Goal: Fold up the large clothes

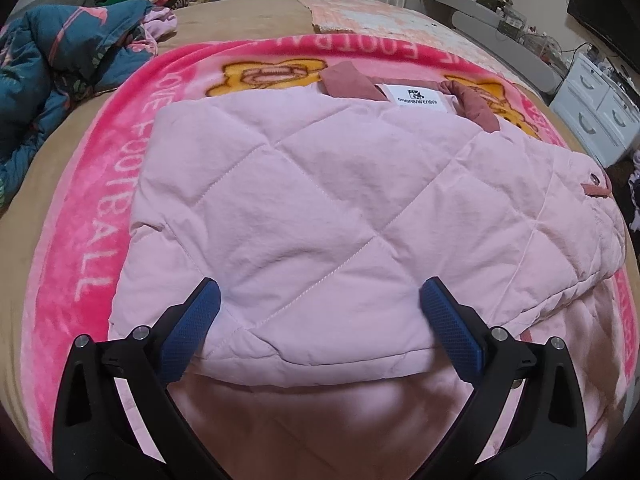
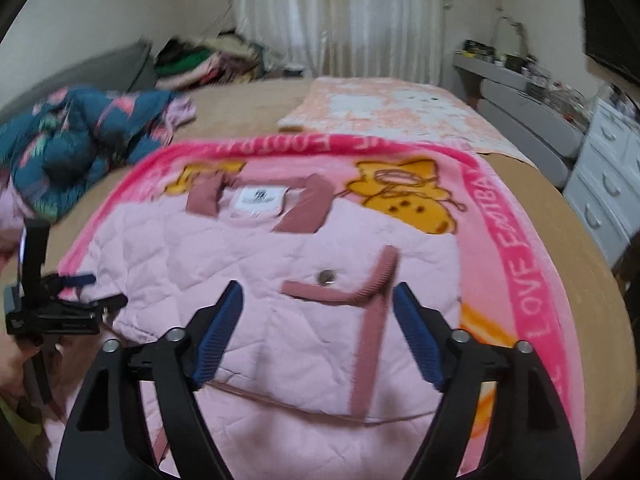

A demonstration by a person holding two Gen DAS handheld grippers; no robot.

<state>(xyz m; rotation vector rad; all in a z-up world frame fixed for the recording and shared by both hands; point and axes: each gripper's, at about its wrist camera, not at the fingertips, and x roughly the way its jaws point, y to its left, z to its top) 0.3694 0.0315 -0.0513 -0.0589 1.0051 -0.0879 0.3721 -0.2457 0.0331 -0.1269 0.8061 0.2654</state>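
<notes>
Both jaws are standing wide open and holding nothing: the left gripper (image 1: 320,300) and the right gripper (image 2: 318,304) are hovering over the folded pink quilted jacket (image 1: 340,208), which is lying on the pink blanket (image 1: 92,208) on the bed (image 1: 240,16).

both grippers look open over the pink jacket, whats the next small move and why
Probably lower the left gripper and close its fingers on the folded near edge of the pink jacket. That edge lies between its open fingers, unheld. The right gripper is open too, above the pocket flap.
</notes>
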